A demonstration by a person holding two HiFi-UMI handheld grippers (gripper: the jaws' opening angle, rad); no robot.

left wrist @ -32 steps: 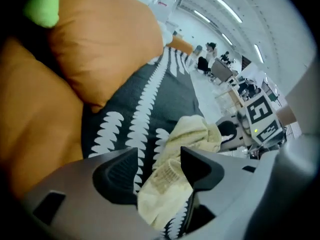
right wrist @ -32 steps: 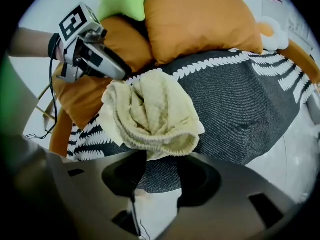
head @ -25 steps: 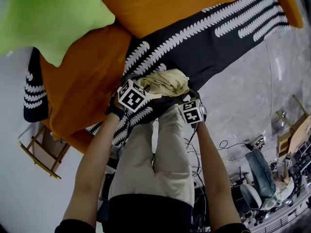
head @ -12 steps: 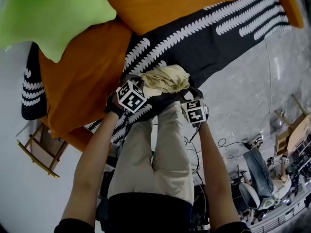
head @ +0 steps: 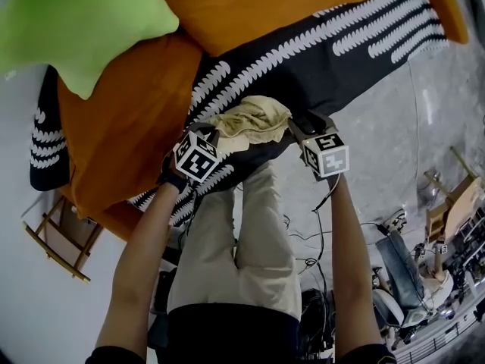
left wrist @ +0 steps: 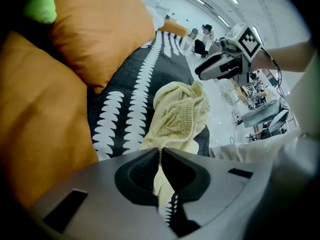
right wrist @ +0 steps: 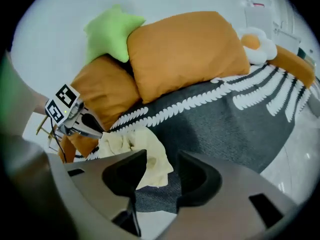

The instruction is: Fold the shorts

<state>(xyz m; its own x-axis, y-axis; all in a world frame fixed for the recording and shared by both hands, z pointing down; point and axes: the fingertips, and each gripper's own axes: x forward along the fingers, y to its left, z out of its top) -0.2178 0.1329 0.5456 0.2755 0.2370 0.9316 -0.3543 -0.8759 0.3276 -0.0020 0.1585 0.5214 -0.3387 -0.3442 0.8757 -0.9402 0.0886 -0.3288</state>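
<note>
The pale yellow shorts (head: pixel 250 120) lie crumpled on a black blanket with white leaf stripes (head: pixel 326 59), near its front edge. My left gripper (head: pixel 214 136) is at their left end, shut on a fold of the fabric (left wrist: pixel 161 156), which runs up out of the jaws to the bunch (left wrist: pixel 180 111). My right gripper (head: pixel 298 124) hovers just right of the shorts. Its jaws (right wrist: pixel 162 166) stand apart and have just closed a little; the shorts (right wrist: pixel 135 149) lie beyond them, not pinched. Each gripper shows in the other's view: right gripper (left wrist: pixel 215 69), left gripper (right wrist: pixel 90 125).
Two orange pillows (head: pixel 121 120) (head: pixel 258 6) and a green star pillow (head: pixel 76 21) crowd the blanket's far and left sides. A person's beige trousers (head: pixel 242 241) stand below the grippers. A wooden chair (head: pixel 57 241) and floor cables (head: pixel 318 233) lie nearby.
My right gripper has swung out to the right and slightly up, off the shorts' right end. The left gripper has kept its place on the left end of the shorts.
</note>
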